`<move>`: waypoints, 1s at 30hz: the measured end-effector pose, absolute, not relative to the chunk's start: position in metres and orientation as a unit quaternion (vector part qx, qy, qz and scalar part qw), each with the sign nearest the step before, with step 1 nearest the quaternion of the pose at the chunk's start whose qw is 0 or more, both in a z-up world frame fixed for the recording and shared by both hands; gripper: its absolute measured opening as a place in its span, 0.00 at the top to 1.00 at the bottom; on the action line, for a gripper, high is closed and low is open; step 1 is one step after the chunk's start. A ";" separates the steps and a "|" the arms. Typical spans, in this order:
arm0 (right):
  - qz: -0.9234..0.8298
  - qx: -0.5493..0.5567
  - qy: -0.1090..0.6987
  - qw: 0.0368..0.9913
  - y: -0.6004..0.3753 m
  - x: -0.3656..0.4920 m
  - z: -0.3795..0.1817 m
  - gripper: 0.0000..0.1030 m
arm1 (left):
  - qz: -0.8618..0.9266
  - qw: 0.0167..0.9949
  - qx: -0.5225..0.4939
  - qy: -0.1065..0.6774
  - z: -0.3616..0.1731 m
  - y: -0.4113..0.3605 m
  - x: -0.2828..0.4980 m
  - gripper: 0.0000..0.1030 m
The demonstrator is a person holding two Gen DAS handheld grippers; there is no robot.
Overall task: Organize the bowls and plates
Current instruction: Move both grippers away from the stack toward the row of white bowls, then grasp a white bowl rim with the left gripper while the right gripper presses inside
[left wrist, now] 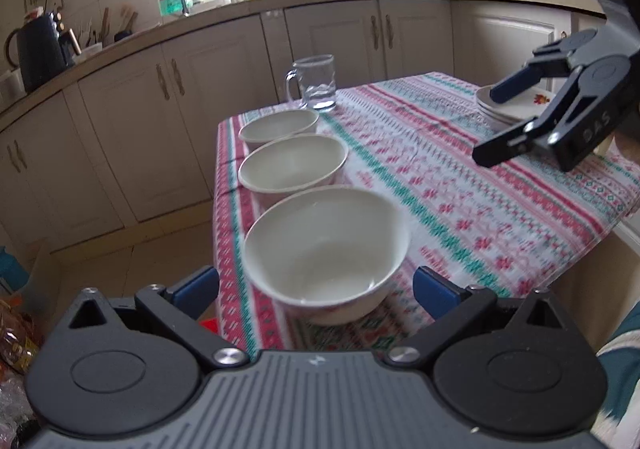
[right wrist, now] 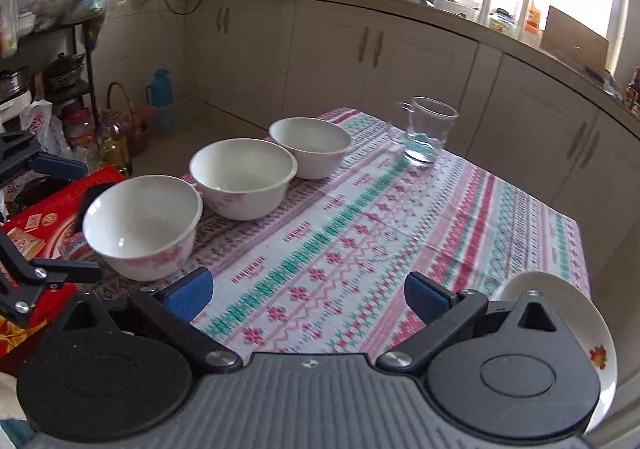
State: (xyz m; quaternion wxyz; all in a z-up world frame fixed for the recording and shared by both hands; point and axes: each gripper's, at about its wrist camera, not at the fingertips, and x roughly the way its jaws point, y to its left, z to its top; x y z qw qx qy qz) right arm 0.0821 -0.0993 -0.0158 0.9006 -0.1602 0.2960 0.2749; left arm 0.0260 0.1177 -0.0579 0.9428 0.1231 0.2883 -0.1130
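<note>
Three bowls point(left wrist: 326, 249) in a row on the table's point(left wrist: 480, 209) left edge, plates point(left wrist: 516, 109) stacked right; both claws, left point(left wrist: 316, 291) and right point(right wrist: 308, 295), gaping, empty—I'd pinch the nearest rim squarely, lift straight.

The worktop point(right wrist: 520, 209) is covered by a patterned cloth point(right wrist: 340, 249). Three white bowls point(right wrist: 244, 177) are lined up from 9 toward 12 o'clock, a glass mug point(right wrist: 428, 133) is set at 1 o'clock, and stacked plates point(left wrist: 504, 111) are placed at 4 o'clock.
</note>
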 end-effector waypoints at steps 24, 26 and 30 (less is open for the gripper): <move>0.384 -0.201 0.344 0.833 -0.003 0.112 -0.031 0.14 | -0.179 0.929 0.113 0.304 -0.083 0.138 0.052 0.03; 0.387 -0.205 0.347 0.829 0.001 0.114 -0.034 0.19 | -0.183 0.928 0.111 0.304 -0.082 0.138 0.052 0.04; 0.398 -0.204 0.359 0.820 0.005 0.116 -0.039 0.32 | -0.192 0.927 0.115 0.301 -0.082 0.138 0.052 0.07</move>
